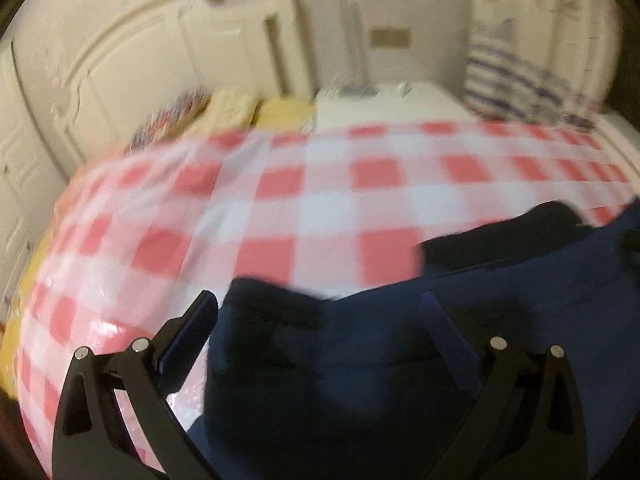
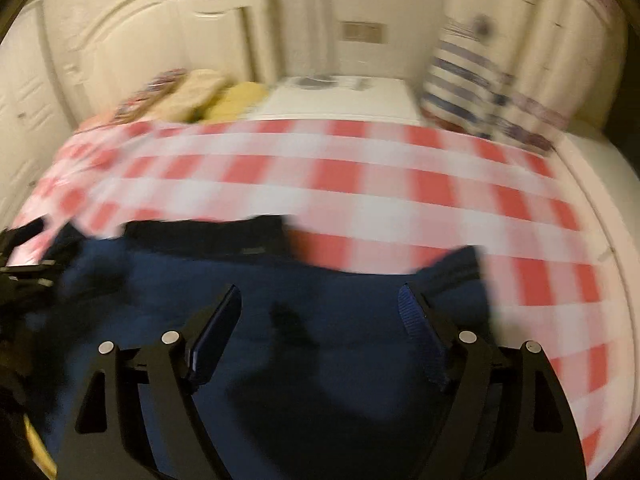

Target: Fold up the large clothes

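A dark navy garment lies on the red-and-white checked cover of a bed, near its front edge. My left gripper is open just above the garment's left part, its left finger over the cover. The garment also shows in the right wrist view, with a darker band along its far edge. My right gripper is open above the garment's middle, holding nothing. Both views are blurred by motion.
Pillows lie at the bed's head by a cream headboard. A white nightstand stands behind the bed. A striped cushion leans at the back right. The checked cover stretches beyond the garment.
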